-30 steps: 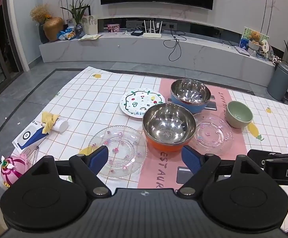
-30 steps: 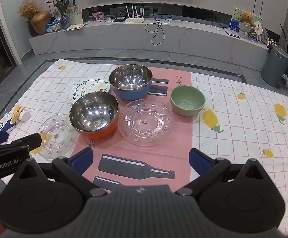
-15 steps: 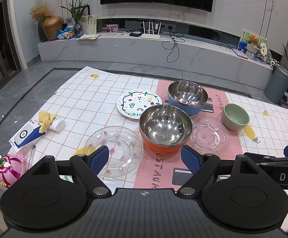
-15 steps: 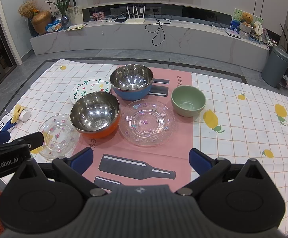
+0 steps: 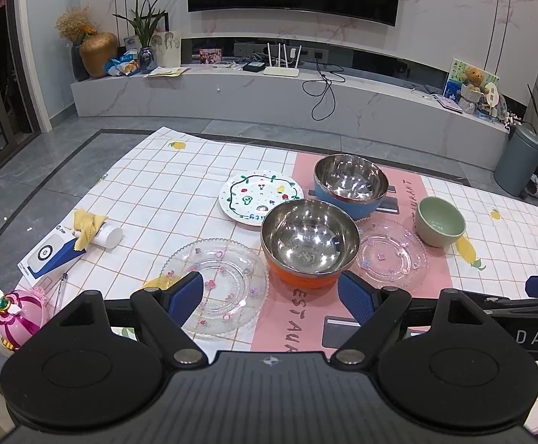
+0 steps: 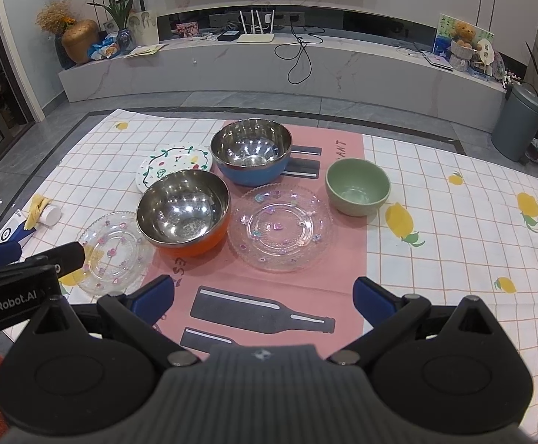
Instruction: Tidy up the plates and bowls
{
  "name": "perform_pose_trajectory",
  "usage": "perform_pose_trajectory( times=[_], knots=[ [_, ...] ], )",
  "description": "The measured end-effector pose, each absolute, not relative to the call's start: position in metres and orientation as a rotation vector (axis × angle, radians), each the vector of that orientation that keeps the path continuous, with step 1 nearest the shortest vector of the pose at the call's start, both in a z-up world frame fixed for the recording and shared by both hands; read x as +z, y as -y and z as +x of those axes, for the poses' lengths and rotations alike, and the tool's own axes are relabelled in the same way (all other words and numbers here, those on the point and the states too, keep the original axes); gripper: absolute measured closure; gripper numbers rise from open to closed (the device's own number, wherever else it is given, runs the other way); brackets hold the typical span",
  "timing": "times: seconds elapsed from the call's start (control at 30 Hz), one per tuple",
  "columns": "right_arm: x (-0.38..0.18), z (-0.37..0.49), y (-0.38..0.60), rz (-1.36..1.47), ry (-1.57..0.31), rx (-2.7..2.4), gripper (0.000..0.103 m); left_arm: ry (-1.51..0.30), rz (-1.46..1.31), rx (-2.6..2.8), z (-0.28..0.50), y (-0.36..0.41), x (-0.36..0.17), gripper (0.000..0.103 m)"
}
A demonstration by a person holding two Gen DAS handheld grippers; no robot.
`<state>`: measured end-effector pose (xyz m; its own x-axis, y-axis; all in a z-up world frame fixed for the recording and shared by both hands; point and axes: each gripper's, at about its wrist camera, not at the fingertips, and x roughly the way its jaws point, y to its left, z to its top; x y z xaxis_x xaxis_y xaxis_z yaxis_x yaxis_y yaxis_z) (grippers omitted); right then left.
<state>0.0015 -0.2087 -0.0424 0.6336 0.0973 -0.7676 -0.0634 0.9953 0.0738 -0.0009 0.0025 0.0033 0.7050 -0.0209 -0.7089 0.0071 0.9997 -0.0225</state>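
Nothing is stacked yet. My left gripper (image 5: 270,294) and right gripper (image 6: 263,298) are spread wide and hold nothing. The bowls (image 6: 183,216) and plates (image 6: 280,231) sit apart in the middle of the cloth (image 6: 454,229).

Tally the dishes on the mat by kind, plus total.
Bowls: 3: orange steel bowl, blue steel bowl, green bowl.
Plates: 3: two clear glass plates, one painted white plate.
Total: 6.
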Motion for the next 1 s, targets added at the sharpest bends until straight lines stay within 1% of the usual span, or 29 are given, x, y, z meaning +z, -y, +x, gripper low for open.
perform_pose_trajectory(
  times=[1.0],
  knots=[
    [-0.0441,0.0015,0.2085,0.043,-0.886,0.093,0.002,-0.785,-0.021,-0.011,-0.0008,-0.0051,0.0078,0.006]
  ],
)
